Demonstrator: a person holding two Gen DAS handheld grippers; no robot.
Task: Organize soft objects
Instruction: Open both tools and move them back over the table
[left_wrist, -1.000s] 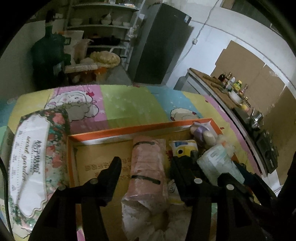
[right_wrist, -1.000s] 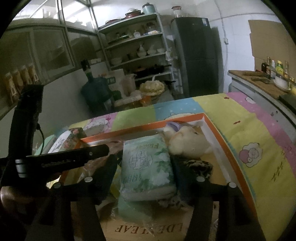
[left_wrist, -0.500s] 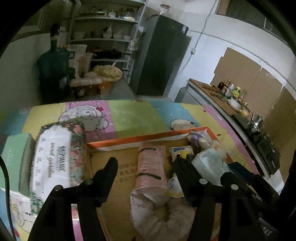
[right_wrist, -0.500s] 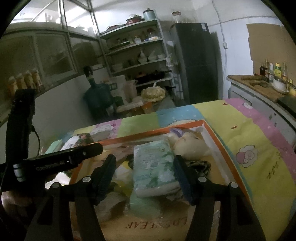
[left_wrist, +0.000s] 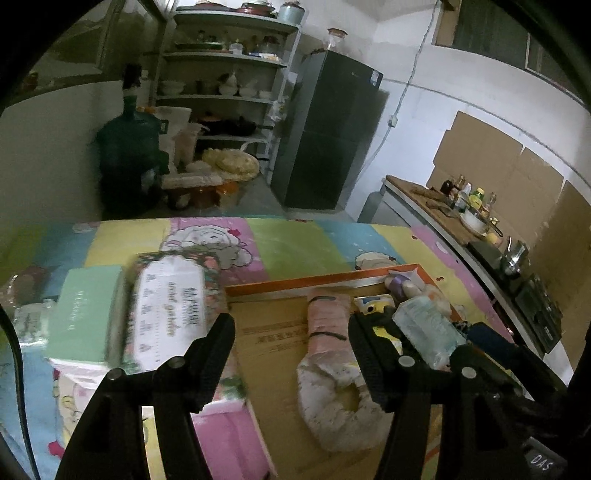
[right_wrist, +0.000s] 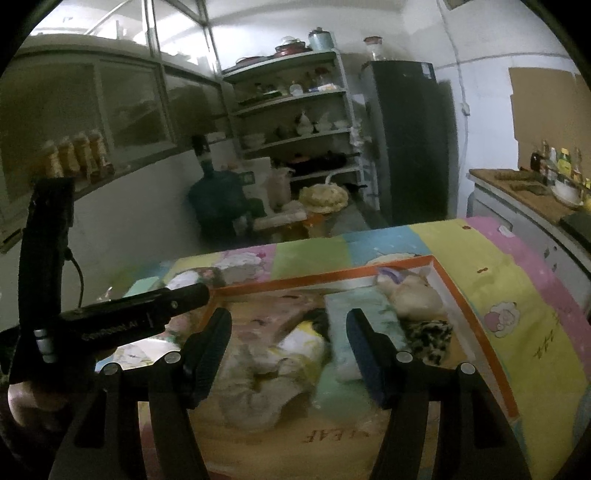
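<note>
An orange-rimmed cardboard box (left_wrist: 314, 280) lies on the patchwork cloth; it also shows in the right wrist view (right_wrist: 448, 280). Inside lie a pink rolled towel (left_wrist: 327, 325), a pale ring-shaped cushion (left_wrist: 332, 406), a green tissue pack (right_wrist: 354, 314), a cream plush toy (right_wrist: 410, 295) and a leopard-print item (right_wrist: 430, 334). Left of the box sit a floral tissue pack (left_wrist: 168, 310) and a mint box (left_wrist: 86, 314). My left gripper (left_wrist: 290, 347) is open and empty above the box's left part. My right gripper (right_wrist: 288, 343) is open and empty above the box.
Shelves with dishes (left_wrist: 221, 74), a dark fridge (left_wrist: 332, 133) and a green water jug (left_wrist: 127, 147) stand beyond the table. A counter with bottles (left_wrist: 465, 199) runs along the right. The left gripper's body (right_wrist: 110, 317) shows at the right view's left side.
The right gripper has let go of the green tissue pack, which now lies in the box, and pulled back. The left gripper has risen and drawn back, showing more of the packs at left.
</note>
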